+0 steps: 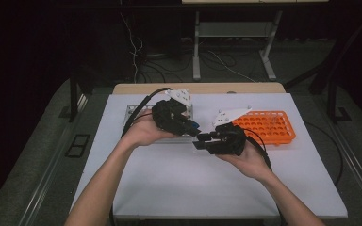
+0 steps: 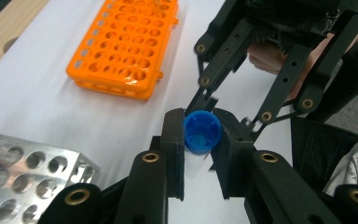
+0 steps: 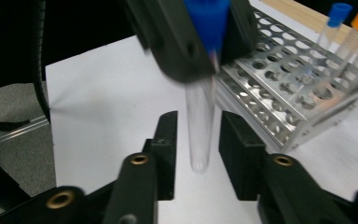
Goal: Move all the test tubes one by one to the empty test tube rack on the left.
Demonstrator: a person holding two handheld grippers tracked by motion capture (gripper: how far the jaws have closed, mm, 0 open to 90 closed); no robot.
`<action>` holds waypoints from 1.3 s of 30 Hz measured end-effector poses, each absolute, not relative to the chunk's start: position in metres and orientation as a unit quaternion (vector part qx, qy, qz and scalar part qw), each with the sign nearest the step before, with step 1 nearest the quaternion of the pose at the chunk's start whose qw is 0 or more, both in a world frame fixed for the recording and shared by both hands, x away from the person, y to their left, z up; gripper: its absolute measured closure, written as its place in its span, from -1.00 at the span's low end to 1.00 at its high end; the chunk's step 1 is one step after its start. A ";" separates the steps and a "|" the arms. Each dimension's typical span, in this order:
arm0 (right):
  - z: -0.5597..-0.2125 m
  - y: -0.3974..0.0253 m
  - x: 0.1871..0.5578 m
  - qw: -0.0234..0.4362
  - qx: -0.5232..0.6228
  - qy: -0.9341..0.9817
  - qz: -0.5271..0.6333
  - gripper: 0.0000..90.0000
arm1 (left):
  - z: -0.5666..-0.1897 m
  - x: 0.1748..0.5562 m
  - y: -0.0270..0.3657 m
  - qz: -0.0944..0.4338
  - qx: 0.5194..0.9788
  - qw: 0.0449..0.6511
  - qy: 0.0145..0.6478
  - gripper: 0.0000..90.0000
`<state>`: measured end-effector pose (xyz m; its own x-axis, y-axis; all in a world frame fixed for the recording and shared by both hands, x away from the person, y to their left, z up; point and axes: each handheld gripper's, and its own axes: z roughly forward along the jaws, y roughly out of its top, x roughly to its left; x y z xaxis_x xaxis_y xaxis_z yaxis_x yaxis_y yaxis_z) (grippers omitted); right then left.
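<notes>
Table [image 1: 169, 179]: white top under both your hands; your forearms enter from 6 o'clock in the high view.
Metal rack [image 3: 289, 93]: mostly hidden behind your left hand in the high view; in the left gripper view it is cut off at 8 o'clock.
Orange rack [image 1: 266, 126]: at 3 o'clock from your grippers, its near corner covered by the right gripper's grey plate.
Left gripper [image 2: 200, 140]: clenched on the tube just under its blue cap, jaws pressing both sides.
Right gripper [image 3: 198, 140]: jaws spread, one on each side of the tube's lower end, not touching it.
Tube [image 3: 199, 126]: clear, held above the table between your two grippers; blurred in the right gripper view and hard to make out in the high view.
Spare tubes [image 3: 354, 42]: standing in the metal rack at 2 o'clock, blue and orange caps, cut off by the frame.
</notes>
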<state>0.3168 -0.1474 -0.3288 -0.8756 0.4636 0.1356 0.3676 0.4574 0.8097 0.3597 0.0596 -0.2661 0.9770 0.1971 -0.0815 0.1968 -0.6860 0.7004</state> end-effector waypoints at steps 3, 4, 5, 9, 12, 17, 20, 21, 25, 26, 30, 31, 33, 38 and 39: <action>-0.330 -0.154 0.317 0.053 0.253 0.848 0.463 0.35 | -0.263 0.365 0.067 0.005 0.917 0.380 0.118 0.65; -0.331 -0.156 0.317 0.054 0.256 0.846 0.464 0.31 | -0.261 0.367 0.070 0.007 0.917 0.380 0.122 0.65; -0.331 -0.159 0.317 0.054 0.259 0.845 0.464 0.27 | -0.260 0.369 0.072 0.009 0.916 0.380 0.127 0.65; -0.331 -0.166 0.316 0.056 0.267 0.841 0.467 0.09 | -0.255 0.376 0.084 0.021 0.912 0.384 0.145 0.65; -0.331 -0.170 0.314 0.058 0.270 0.840 0.467 -0.06 | -0.252 0.384 0.092 0.029 0.908 0.387 0.159 0.65; -0.332 -0.175 0.311 0.065 0.278 0.838 0.466 -0.45 | -0.247 0.396 0.103 0.044 0.905 0.384 0.177 0.65; -0.333 -0.179 0.309 0.070 0.287 0.836 0.462 -0.80 | -0.245 0.404 0.109 0.052 0.903 0.384 0.186 0.65; -0.333 -0.181 0.308 0.069 0.286 0.834 0.466 -0.80 | -0.244 0.406 0.111 0.053 0.901 0.385 0.191 0.65; -0.333 -0.192 0.306 0.064 0.296 0.827 0.475 -0.99 | -0.243 0.418 0.117 0.062 0.897 0.387 0.205 0.65; -0.333 -0.194 0.305 0.064 0.299 0.824 0.476 -0.99 | -0.243 0.420 0.118 0.064 0.896 0.387 0.208 0.65; -0.333 -0.205 0.302 0.067 0.306 0.819 0.481 -0.99 | -0.244 0.433 0.123 0.071 0.891 0.389 0.222 0.65; -0.333 -0.208 0.301 0.066 0.308 0.818 0.482 -0.99 | -0.245 0.435 0.124 0.073 0.890 0.389 0.226 0.66; -0.334 -0.212 0.299 0.068 0.311 0.816 0.481 -0.99 | -0.247 0.443 0.126 0.076 0.889 0.387 0.234 0.66; -0.338 -0.225 0.296 0.068 0.321 0.813 0.481 -0.99 | -0.251 0.458 0.130 0.081 0.883 0.388 0.250 0.66; -0.338 -0.227 0.296 0.068 0.323 0.812 0.482 -0.99 | -0.252 0.460 0.131 0.082 0.881 0.390 0.253 0.66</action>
<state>0.2958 -0.2275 -0.3384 -0.7827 0.5892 0.2006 0.4587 0.3282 0.8258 0.4604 0.1307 -0.2517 0.8586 0.5098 -0.0537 0.3823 -0.5670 0.7296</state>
